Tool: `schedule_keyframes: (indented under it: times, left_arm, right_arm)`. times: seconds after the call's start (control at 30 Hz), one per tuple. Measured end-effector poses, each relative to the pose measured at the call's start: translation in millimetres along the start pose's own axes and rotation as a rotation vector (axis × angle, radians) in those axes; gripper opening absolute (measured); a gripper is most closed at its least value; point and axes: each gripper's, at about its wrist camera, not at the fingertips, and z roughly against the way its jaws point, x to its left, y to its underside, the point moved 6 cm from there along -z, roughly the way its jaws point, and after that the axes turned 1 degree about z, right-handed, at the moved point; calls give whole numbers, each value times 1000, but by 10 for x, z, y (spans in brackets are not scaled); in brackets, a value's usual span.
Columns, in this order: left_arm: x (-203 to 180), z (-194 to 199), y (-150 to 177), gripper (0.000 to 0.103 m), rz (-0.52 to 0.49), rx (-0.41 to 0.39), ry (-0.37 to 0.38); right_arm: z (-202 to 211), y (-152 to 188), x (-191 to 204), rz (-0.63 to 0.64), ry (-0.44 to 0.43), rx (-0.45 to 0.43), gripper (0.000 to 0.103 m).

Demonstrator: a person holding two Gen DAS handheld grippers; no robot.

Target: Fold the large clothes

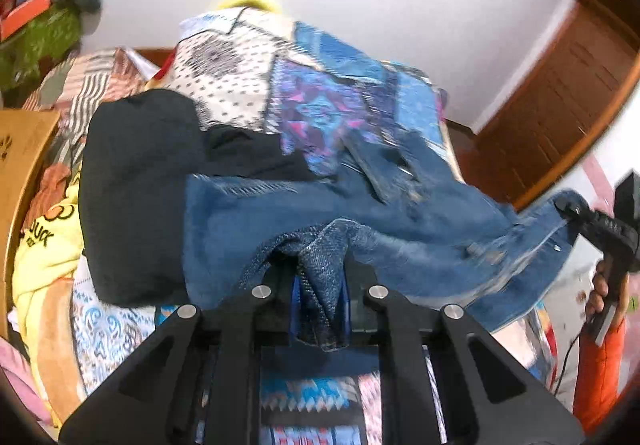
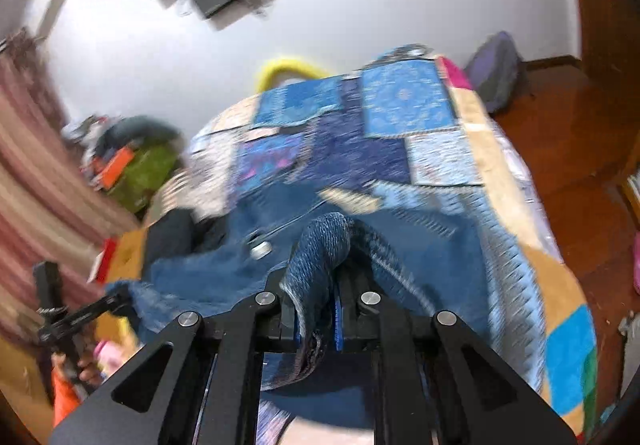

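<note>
Left gripper (image 1: 320, 305): clamped on a bunched edge of the denim garment (image 1: 360, 213).
Right gripper (image 2: 316, 309): clamped on another denim edge.
Garment: stretched ahead of both, over the patchwork bedspread (image 2: 408, 105).
Clearance: black clothing (image 1: 136, 185) crowds the left gripper's left.

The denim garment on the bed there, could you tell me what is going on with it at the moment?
A person is holding a two-finger gripper in each hand and working on a blue denim garment spread over a bed with a patchwork quilt. The left gripper is shut on a bunched fold of the denim, and the right gripper is shut on another fold. The cloth hangs stretched between them, raised off the quilt. A black garment lies beside it. No fold is finished yet.
</note>
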Motion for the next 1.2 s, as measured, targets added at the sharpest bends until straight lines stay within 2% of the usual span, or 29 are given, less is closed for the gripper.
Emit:
schedule_keyframes:
  times: [0.13,0.2,0.37,0.5,0.53,0.57,0.6,0.63,0.67,0.73,0.9,1.07,1.2]
  left_arm:
    - [267,-492,-48,17,114,72,15]
    - [325,-681,-4,21,114,95,-17]
    - [240,-775,55,23,-21,84,-113]
    - [70,-633,106,35,-163,89,-194]
    - [22,-580,117,37,-200,83,-212]
    - [-27,-509,136,45,-235,72,-233]
    - [-62,-457,148,54,-258,61,-248]
    - [-108,-367,165,59,-292,35,-275]
    - [-147,-293,178,65,-317,12,-296]
    - [-222,-159,213,66,-353,-23,-315]
    - [-334,16,392,73,-354,-18,-259]
    - [-369,-168,730,73,-362,75,-231]
    - [-404,-440,1005,73,-394,150,-242]
  right_arm:
    - [-502,45,-278,-36,66,85,10]
    - [-742,137,-411,-43,114,133,10]
    - [-805,180,-561,-123,93,156,20]
    - [-669,184,-520,-167,90,204,29]
    - [-622,186,-479,-151,102,206,36]
    - [-567,180,-433,-117,136,200,42]
    - [-473,179,-373,-72,176,181,54]
    - [-415,178,-322,-34,198,163,61]
    - [-296,189,-218,32,214,136,62]
    - [-159,240,-90,115,232,123,62]
    - [53,541,261,298,210,153,63]
    - [-62,908,405,390,187,244,63]
    - [-298,1133,418,393,174,328,63]
